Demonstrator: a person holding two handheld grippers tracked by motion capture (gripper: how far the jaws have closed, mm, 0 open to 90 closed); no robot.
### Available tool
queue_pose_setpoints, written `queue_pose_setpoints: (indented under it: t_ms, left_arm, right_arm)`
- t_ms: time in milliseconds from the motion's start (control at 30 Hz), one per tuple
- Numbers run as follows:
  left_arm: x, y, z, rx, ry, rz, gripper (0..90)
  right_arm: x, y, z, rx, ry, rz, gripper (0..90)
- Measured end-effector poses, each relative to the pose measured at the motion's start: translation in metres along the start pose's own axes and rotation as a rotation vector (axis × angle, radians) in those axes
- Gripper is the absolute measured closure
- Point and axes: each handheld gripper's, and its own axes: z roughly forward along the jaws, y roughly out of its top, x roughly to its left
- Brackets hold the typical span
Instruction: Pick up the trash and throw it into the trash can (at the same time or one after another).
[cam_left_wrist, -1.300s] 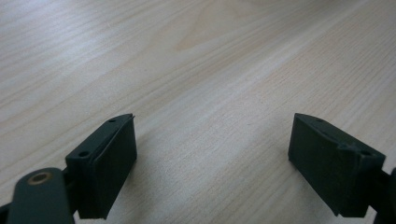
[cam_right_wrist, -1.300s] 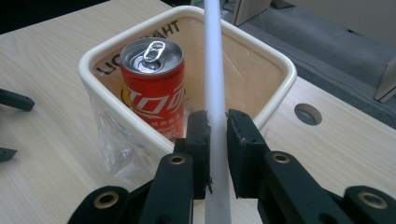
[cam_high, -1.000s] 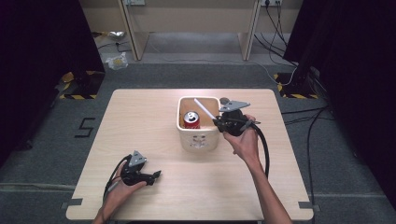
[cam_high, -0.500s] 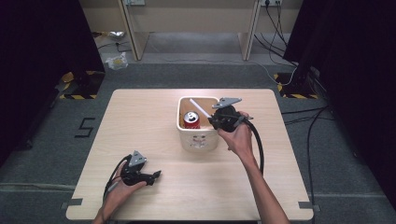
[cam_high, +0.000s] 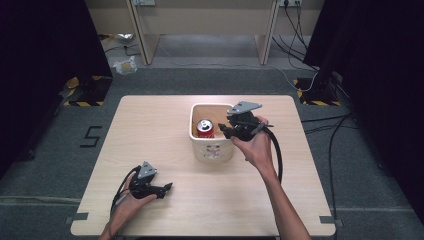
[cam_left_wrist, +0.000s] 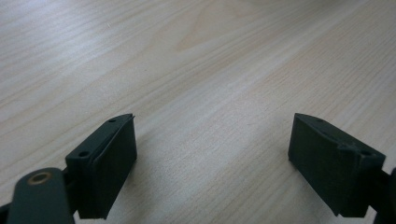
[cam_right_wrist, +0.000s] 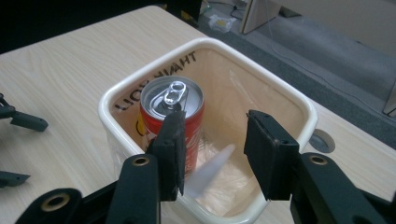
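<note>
A cream square tub (cam_high: 213, 150) stands mid-table with a red drinks can (cam_high: 204, 128) upright in its left half. My right gripper (cam_high: 224, 131) hovers over the tub's right rim. In the right gripper view its jaws stand open (cam_right_wrist: 214, 126) above the tub (cam_right_wrist: 154, 63), beside the can (cam_right_wrist: 173, 109). A blurred white strip (cam_right_wrist: 212, 169) lies below the gap between them, inside the tub and free of both pads. My left gripper (cam_high: 168, 187) rests near the front left of the table, open (cam_left_wrist: 212, 126) over bare wood with nothing between its jaws.
The light wooden table (cam_high: 150, 130) has wide free room left of and in front of the tub. A round cable hole (cam_right_wrist: 321, 140) sits in the tabletop just behind the tub. Cables and striped floor markers lie on the grey floor beyond the table.
The right gripper moved slightly left over the tub. The white strip it carried at its jaws has left them and is now down in the tub. The left gripper stayed still.
</note>
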Motion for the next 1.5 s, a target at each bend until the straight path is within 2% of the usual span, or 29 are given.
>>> queue_pose_setpoints:
  t_ms: [433,633,900,1133,1500]
  left_arm:
    - [0.0,0.0,0.0,0.0,0.0,0.0,14.4]
    - [0.0,0.0,0.0,0.0,0.0,0.0,14.4]
    - [0.0,0.0,0.0,0.0,0.0,0.0,14.4]
    - [0.0,0.0,0.0,0.0,0.0,0.0,14.4]
    - [0.0,0.0,0.0,0.0,0.0,0.0,14.4]
  right_arm:
    - [-0.016,-0.014,-0.019,-0.02,-0.033,0.031,52.5]
    - [-0.026,-0.026,-0.025,-0.03,-0.062,0.071,43.6]
    - [-0.035,-0.038,-0.029,-0.042,-0.081,0.114,36.6]
    - [-0.039,-0.044,-0.033,-0.053,-0.096,0.143,31.4]
    - [-0.04,-0.053,-0.035,-0.072,-0.103,0.153,28.7]
